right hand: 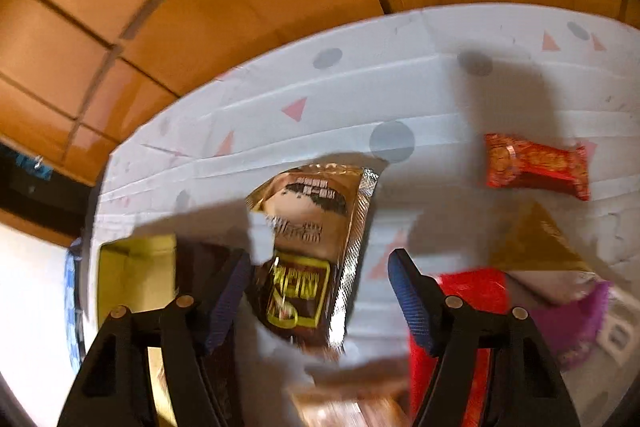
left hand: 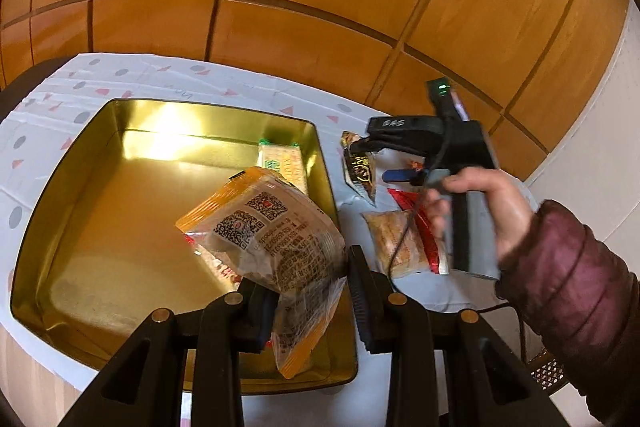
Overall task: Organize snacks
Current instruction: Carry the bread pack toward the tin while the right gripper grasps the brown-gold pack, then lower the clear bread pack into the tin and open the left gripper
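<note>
Left gripper [left hand: 308, 291] clamps an orange snack packet [left hand: 264, 227] above the gold tin [left hand: 80, 187].
Right gripper [right hand: 320, 287], jaws apart and empty, hovers over a brown packet [right hand: 308, 247], its long axis running twelve to six o'clock.

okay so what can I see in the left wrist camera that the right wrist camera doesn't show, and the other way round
Only the left wrist view shows the left gripper shut on an orange snack packet over the gold tin, a green packet inside, and the hand holding the right gripper.

Only the right wrist view shows the red candy and a gold triangle.

Both show the patterned tablecloth, the dark brown-and-gold packet and the right gripper, open around it.
</note>
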A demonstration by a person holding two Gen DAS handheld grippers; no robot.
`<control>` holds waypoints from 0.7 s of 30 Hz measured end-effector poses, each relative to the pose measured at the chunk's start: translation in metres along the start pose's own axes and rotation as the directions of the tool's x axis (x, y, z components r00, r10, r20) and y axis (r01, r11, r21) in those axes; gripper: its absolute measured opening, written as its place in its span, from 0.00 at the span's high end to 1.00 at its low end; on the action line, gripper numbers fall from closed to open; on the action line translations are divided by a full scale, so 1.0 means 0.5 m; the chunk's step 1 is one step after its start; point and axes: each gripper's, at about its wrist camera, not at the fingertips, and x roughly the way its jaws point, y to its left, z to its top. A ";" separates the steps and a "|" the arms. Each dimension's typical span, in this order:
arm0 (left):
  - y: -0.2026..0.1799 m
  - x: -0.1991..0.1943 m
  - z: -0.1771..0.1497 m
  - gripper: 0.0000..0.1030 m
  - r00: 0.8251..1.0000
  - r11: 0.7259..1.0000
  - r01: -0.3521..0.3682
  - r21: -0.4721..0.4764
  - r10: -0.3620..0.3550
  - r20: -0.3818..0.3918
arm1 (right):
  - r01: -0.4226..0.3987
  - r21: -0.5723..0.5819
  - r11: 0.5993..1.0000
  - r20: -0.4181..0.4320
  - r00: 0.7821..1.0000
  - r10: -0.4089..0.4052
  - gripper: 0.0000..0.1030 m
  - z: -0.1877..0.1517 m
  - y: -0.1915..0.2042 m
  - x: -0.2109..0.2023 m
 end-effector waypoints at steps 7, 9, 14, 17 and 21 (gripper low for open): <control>0.026 -0.003 -0.004 0.69 1.000 1.000 -0.012 -0.028 0.012 0.001 | 0.092 -0.161 0.983 0.037 0.995 -0.087 0.71 -0.005 0.060 0.012; 0.033 -0.003 -0.004 0.69 1.000 0.999 -0.014 -0.040 0.015 0.001 | 0.066 -0.150 0.986 0.072 0.996 -0.056 0.72 -0.005 0.055 -0.021; 0.053 -0.002 -0.001 0.69 0.999 0.997 -0.033 -0.068 0.033 -0.002 | -0.026 -0.191 0.981 0.124 0.991 0.050 0.72 -0.027 0.039 -0.132; 0.069 0.002 0.003 0.69 0.998 0.995 -0.055 -0.087 0.054 -0.016 | -0.121 -0.237 0.964 0.090 0.985 0.146 0.71 -0.070 0.019 -0.197; 0.090 0.016 0.023 0.69 0.995 0.990 -0.094 -0.105 0.090 -0.042 | -0.117 -0.357 0.927 0.025 0.991 0.134 0.71 -0.152 -0.004 -0.240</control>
